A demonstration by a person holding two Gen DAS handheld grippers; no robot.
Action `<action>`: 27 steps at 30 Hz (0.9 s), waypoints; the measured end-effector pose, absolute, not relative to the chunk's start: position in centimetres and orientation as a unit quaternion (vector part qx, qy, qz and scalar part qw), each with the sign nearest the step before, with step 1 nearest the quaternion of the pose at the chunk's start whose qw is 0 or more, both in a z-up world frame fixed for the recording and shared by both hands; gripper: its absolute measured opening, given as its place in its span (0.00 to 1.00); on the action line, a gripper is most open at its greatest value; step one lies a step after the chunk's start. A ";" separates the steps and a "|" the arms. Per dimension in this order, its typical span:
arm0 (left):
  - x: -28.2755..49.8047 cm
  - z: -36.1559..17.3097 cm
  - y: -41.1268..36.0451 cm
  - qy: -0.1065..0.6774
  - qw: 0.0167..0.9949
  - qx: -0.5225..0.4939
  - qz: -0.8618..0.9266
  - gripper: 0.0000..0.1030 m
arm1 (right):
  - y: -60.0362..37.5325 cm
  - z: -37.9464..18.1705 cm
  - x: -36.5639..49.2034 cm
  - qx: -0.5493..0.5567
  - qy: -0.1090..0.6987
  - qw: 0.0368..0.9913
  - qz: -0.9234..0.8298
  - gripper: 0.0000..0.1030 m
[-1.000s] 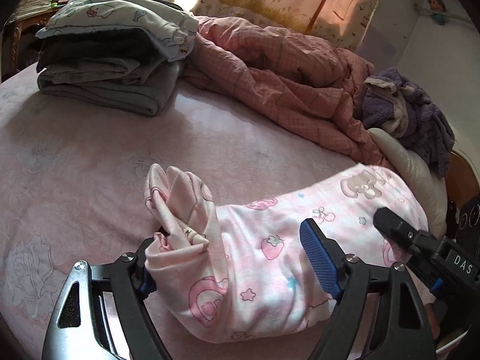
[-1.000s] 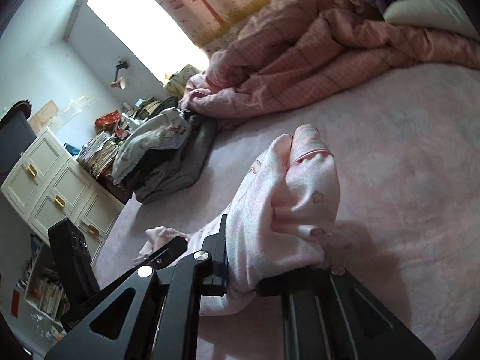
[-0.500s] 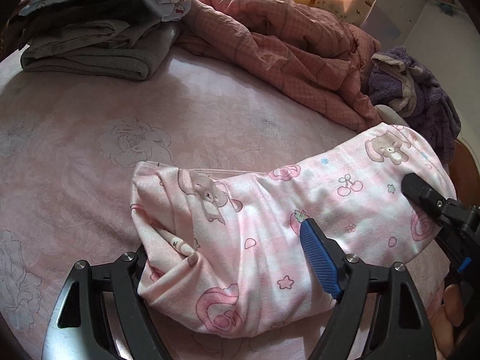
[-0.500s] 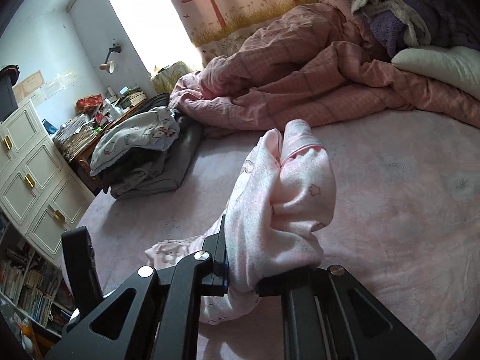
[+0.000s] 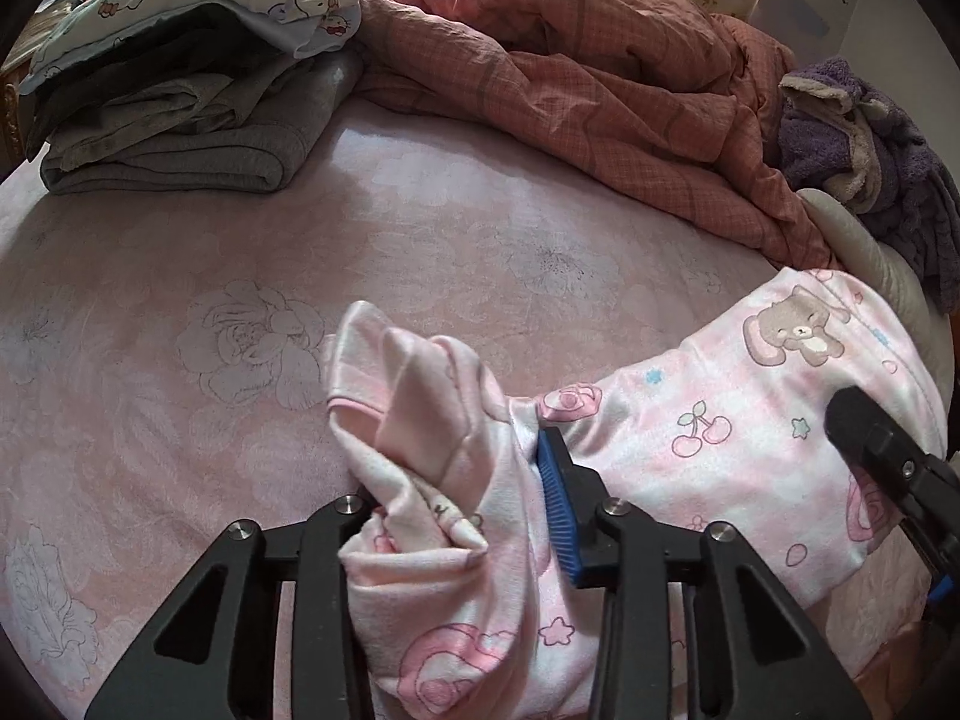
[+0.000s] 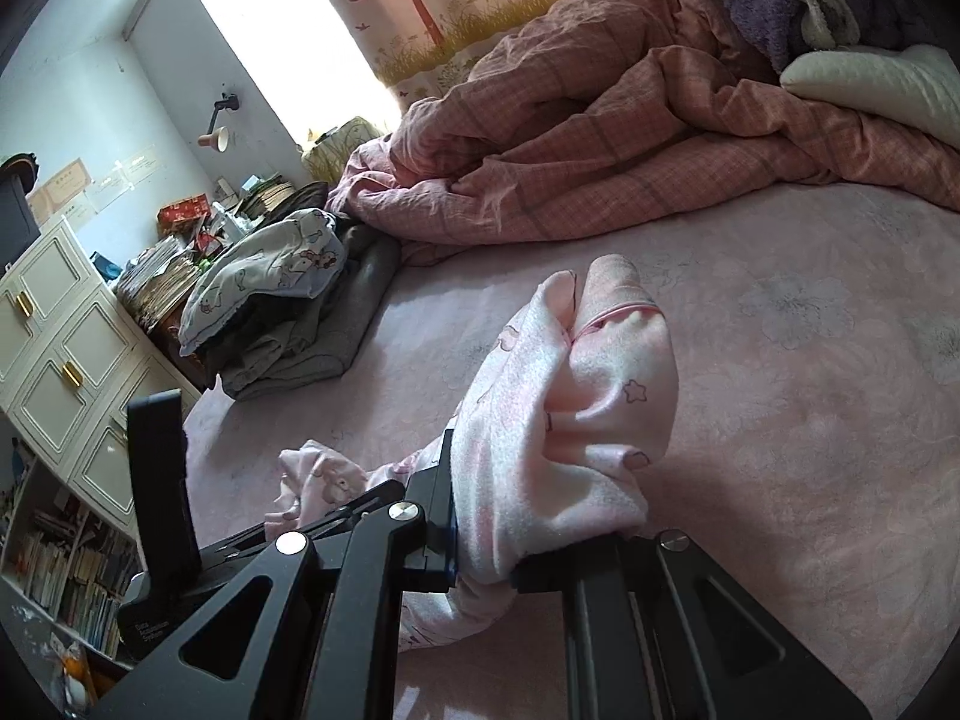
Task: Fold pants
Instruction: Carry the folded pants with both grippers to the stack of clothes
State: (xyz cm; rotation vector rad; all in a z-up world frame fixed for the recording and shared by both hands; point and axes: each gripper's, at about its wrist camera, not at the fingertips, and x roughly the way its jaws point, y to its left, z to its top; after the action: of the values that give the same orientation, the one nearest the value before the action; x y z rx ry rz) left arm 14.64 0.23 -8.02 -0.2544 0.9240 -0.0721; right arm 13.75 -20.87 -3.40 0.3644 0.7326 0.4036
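Observation:
Pink printed pants [image 5: 690,438] lie bunched across the pink bed sheet [image 5: 240,300]. My left gripper [image 5: 456,498] has its jaws closing on the gathered end of the pants, and the blue pad [image 5: 555,504] presses into the cloth. At the right edge of the left wrist view, a black finger of the right gripper [image 5: 882,468] reaches onto the other end. In the right wrist view my right gripper [image 6: 540,516] is shut on a thick fold of the pants [image 6: 570,396], which stands up above its jaws. The pads are hidden by cloth.
A stack of folded clothes [image 5: 180,90] sits at the far left of the bed. A rumpled pink quilt [image 5: 570,72] runs along the back, with a purple robe [image 5: 870,138] and a white pillow [image 6: 870,84] at the right. White drawers [image 6: 54,348] stand beside the bed.
The left gripper's jaws have narrowed from wide apart onto the pants' end, gathering the cloth into a bunch. The right gripper keeps its grip on the fold.

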 end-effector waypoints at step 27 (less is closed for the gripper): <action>15.5 9.7 17.4 0.277 0.950 -0.142 0.016 0.22 | 1.7 16.5 16.8 0.019 0.226 0.924 0.309 0.11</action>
State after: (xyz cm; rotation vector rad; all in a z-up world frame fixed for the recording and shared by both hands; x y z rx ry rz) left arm 15.45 17.43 9.71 -0.2888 0.5643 0.0328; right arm 16.85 1.69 16.55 0.0386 0.4648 0.6342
